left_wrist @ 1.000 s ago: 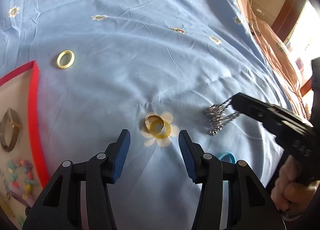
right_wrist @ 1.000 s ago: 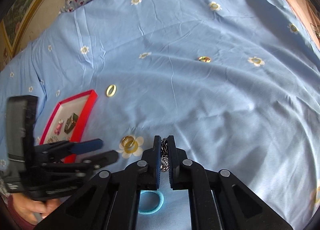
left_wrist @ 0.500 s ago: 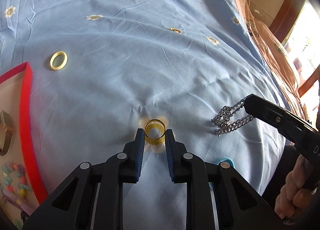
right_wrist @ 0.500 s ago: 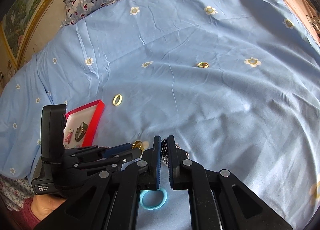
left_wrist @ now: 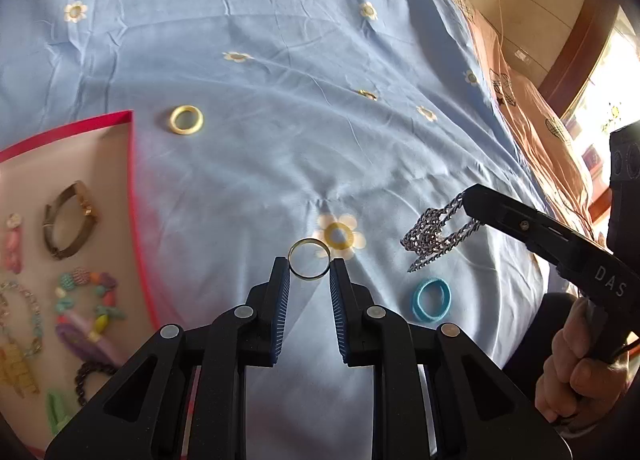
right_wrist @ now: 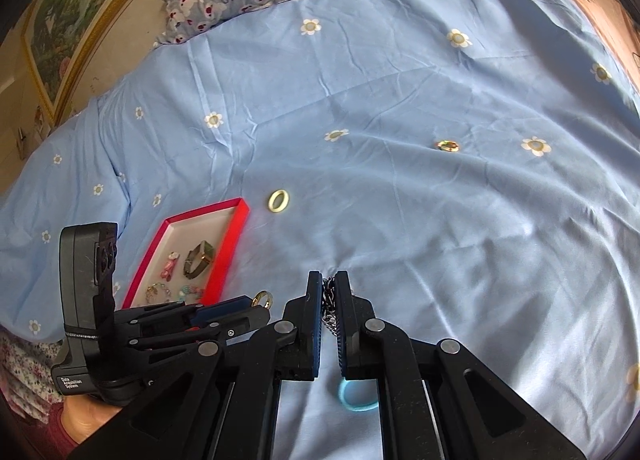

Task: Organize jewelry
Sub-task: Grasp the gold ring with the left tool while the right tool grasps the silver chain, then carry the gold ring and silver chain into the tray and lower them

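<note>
Left gripper point(left_wrist: 310, 274) is pinching a gold ring point(left_wrist: 309, 258) between its fingertips, jaws narrow, ring lifted clear of the sheet point(left_wrist: 280, 139) over the near edge of the bed. Right gripper point(right_wrist: 329, 292) is clamping a silver chain point(left_wrist: 432, 234), jaws nearly closed; the chain is hanging in loops off the tips, also off the sheet. Blue band point(left_wrist: 431, 299) is lying on the sheet near the bed's front edge, below the chain. Yellow ring point(left_wrist: 186, 120) is sitting just beside the far corner of the red tray point(left_wrist: 136, 195). Tray is holding a bracelet point(left_wrist: 68, 219) and beads point(left_wrist: 90, 292). Another small ring point(right_wrist: 447, 145) is lying toward the bed's middle, well apart.
</note>
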